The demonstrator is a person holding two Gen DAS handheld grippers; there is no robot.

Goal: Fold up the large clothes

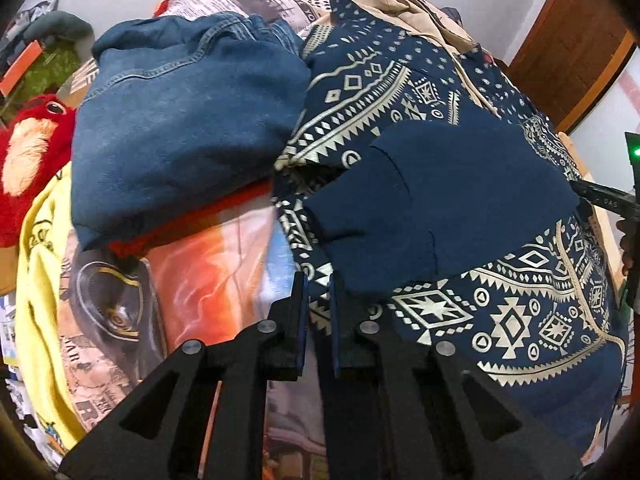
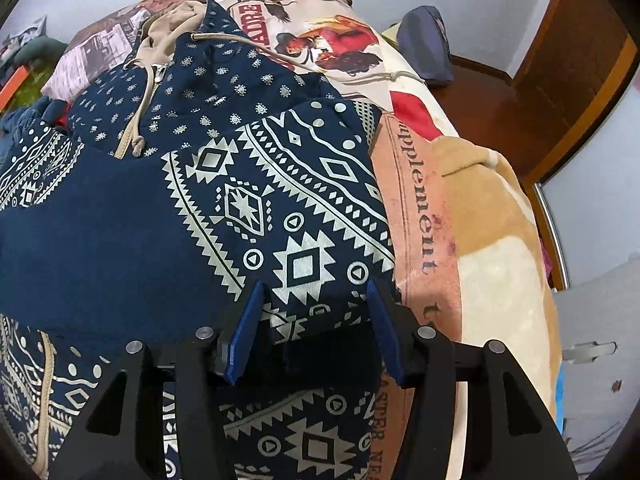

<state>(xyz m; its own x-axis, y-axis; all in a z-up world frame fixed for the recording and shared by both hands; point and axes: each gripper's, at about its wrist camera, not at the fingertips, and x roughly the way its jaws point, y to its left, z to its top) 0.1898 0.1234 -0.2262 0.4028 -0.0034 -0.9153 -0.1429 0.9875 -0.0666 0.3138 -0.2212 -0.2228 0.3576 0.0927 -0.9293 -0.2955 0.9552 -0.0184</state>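
Note:
A navy hoodie with a cream geometric print [image 1: 460,208] lies on the bed, its beige-lined hood at the far end; it also fills the right wrist view [image 2: 224,200]. My left gripper [image 1: 318,300] is shut on the hoodie's left edge, with a thin fold of fabric between its fingers. My right gripper [image 2: 316,300] is open, its blue pads [image 2: 248,320] either side of a folded sleeve at the hoodie's right edge. The right gripper's tip shows in the left wrist view [image 1: 604,196].
A folded denim garment [image 1: 188,120] lies left of the hoodie, over something red. A red plush toy [image 1: 28,160] and a yellow garment [image 1: 36,280] sit further left. The printed bedsheet [image 2: 412,208], a tan blanket [image 2: 492,240] and a dark cap [image 2: 428,48] lie to the right.

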